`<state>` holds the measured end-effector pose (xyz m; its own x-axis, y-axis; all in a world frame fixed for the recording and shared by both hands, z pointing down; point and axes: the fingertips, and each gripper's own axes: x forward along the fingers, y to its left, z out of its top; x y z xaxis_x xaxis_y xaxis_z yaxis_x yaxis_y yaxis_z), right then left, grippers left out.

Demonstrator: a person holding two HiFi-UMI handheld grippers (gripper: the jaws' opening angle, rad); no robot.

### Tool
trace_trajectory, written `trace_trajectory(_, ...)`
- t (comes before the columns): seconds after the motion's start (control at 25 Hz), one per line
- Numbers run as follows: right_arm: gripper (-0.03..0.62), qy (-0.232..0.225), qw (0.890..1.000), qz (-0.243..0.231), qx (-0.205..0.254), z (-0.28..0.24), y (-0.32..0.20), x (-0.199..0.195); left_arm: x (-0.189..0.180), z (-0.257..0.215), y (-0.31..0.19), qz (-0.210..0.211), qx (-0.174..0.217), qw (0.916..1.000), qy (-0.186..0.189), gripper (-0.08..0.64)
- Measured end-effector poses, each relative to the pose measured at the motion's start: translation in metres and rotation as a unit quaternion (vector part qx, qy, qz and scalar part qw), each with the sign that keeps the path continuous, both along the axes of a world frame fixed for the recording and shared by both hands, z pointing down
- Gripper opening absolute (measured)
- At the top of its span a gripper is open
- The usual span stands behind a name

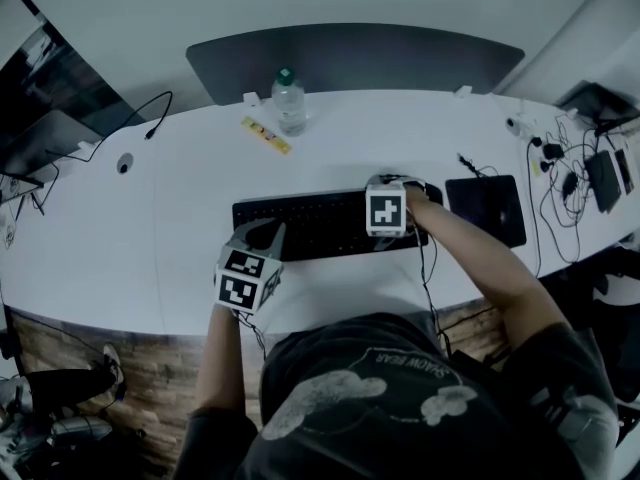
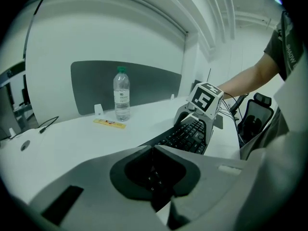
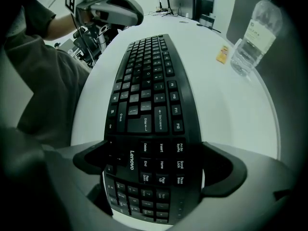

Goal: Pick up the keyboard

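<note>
A black Lenovo keyboard point(image 1: 320, 225) lies on the white table point(image 1: 180, 198) in front of the person. My right gripper point(image 3: 154, 162) points straight down over the keyboard's point(image 3: 149, 95) right part. Its jaws straddle the width there, with the pads point(image 3: 219, 170) against the front and back edges. In the head view its marker cube point(image 1: 386, 210) hides the jaws. My left gripper point(image 1: 266, 238) is at the keyboard's left front corner, jaws together. In the left gripper view the closed tips point(image 2: 153, 149) hang over the keys, and the right gripper point(image 2: 202, 114) stands farther along the keyboard point(image 2: 185, 136).
A water bottle point(image 1: 288, 101) and a yellow strip point(image 1: 265, 135) stand behind the keyboard. A black mouse pad point(image 1: 487, 210) lies to its right, with tangled cables and devices point(image 1: 565, 168) beyond. A dark divider panel point(image 1: 350, 58) closes the table's back. The wooden front edge point(image 1: 120, 353) is near.
</note>
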<state>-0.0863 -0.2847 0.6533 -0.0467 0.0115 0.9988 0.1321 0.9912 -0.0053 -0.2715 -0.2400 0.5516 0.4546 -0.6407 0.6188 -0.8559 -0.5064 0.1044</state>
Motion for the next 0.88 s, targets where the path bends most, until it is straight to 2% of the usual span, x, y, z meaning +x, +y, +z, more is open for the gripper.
trace_trajectory(0.24,0.574,-0.005,1.000,0.008,0.013,-0.005,0.011,-0.003,-0.008,-0.007,-0.005,0.016,0.007,0.9989,-0.044,0.005)
trace_trajectory(0.44,0.574,-0.008,0.999,0.018,0.031,-0.008,0.026,0.000,-0.006,-0.011,-0.013,0.080,0.015,0.9905,-0.111,0.122)
trace_trajectory(0.52,0.574,-0.010,0.999,0.020,0.043,-0.010,0.031,-0.001,-0.002,-0.010,-0.017,0.118,0.013,0.9824,-0.144,0.154)
trace_trajectory(0.64,0.574,-0.012,0.996,0.021,0.086,-0.016,0.033,0.000,0.011,-0.008,-0.021,0.182,0.004,0.9672,-0.176,0.209)
trace_trajectory(0.76,0.574,-0.020,0.990,0.018,0.137,-0.024,0.034,-0.001,0.022,-0.003,-0.021,0.252,-0.016,0.9466,-0.201,0.260)
trace_trajectory(0.88,0.574,-0.029,0.983,0.014,0.179,-0.030,0.036,-0.001,0.030,0.003,-0.022,0.308,-0.040,0.9251,-0.219,0.279)
